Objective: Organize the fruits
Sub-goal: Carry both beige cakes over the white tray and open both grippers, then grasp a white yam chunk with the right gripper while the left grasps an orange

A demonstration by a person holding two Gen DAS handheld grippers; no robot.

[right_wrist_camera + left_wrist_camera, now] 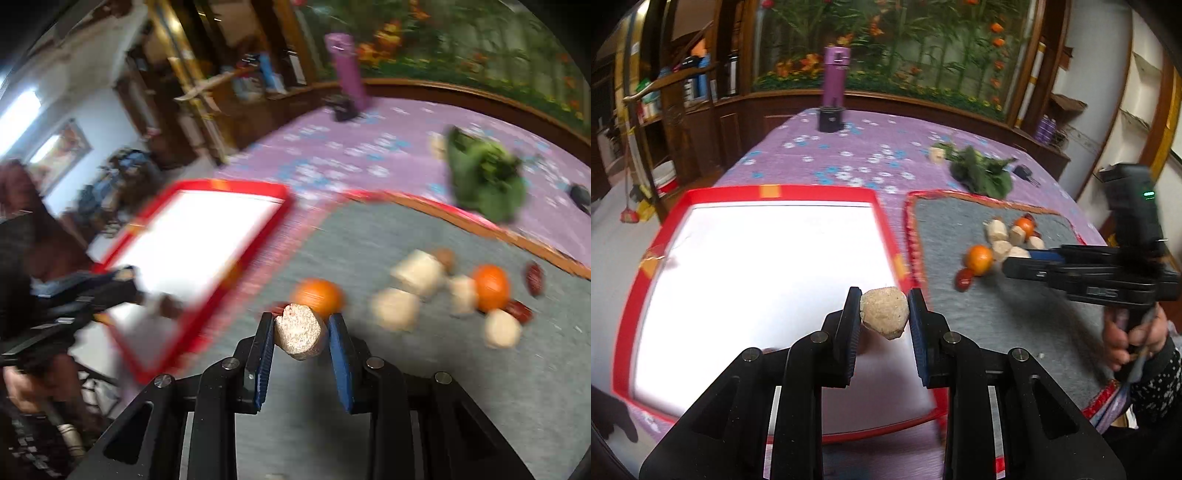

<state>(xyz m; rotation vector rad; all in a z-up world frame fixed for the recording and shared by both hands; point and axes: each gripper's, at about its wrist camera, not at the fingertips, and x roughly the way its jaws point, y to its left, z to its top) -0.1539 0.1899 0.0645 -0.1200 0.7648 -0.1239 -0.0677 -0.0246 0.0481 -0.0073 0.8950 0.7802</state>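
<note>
My left gripper (884, 314) is shut on a beige peeled fruit chunk (884, 312) and holds it over the white tray with a red rim (882, 221). My right gripper (301, 334) is shut on another beige chunk (300, 330) above the grey mat (406, 387). It also shows in the left wrist view (1015, 260), over the fruit pile. On the mat lie two oranges (979, 259) (1024, 225), several beige chunks (997, 229) and red dates (964, 278). In the right wrist view the oranges (319, 295) (491, 286) and chunks (395, 308) are blurred.
A purple bottle on a black base (834, 88) stands at the table's far edge. Green leaves (982, 171) and a dark key fob (1023, 171) lie behind the mat. A purple flowered cloth (849, 158) covers the table. Wooden shelves stand left.
</note>
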